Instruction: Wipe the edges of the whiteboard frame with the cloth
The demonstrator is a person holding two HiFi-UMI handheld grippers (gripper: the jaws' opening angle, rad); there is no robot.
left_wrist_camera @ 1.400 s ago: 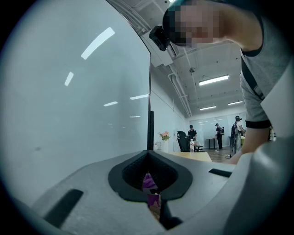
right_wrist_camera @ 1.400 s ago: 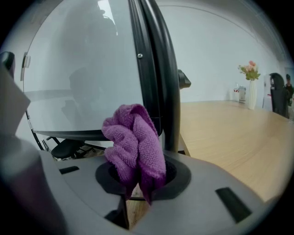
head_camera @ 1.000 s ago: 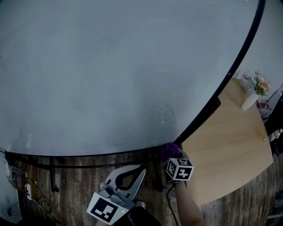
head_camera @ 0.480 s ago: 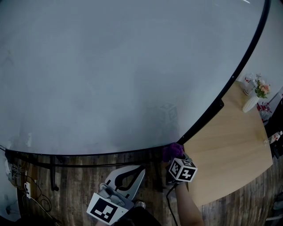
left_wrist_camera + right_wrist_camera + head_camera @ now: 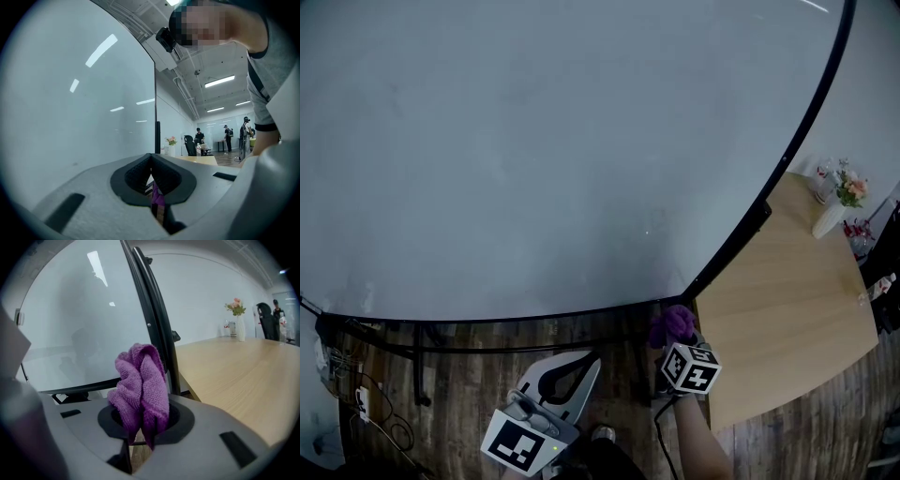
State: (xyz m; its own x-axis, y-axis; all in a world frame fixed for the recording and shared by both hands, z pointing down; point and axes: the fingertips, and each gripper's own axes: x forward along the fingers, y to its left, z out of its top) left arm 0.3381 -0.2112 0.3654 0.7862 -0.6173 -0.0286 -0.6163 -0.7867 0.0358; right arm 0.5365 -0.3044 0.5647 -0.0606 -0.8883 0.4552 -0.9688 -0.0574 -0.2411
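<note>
The whiteboard (image 5: 534, 141) fills most of the head view, with its black frame (image 5: 797, 141) running down the right side and along the bottom. My right gripper (image 5: 675, 339) is shut on a bunched purple cloth (image 5: 673, 324) just below the frame's lower right corner; whether they touch is unclear. In the right gripper view the cloth (image 5: 140, 390) stands up out of my right gripper (image 5: 143, 420) in front of the frame's right edge (image 5: 154, 319). My left gripper (image 5: 592, 357) hangs lower left of it, shut and holding nothing. The left gripper view shows its (image 5: 151, 161) jaws together.
A light wooden table (image 5: 787, 300) stands right of the board, with a white vase of flowers (image 5: 831, 217) at its far end. The board's stand legs and cables (image 5: 356, 403) are at lower left, over dark wood flooring. People (image 5: 246, 136) stand far off.
My right gripper with the cloth has slipped slightly down and to the right, away from the frame's lower right corner. The left gripper has hardly moved.
</note>
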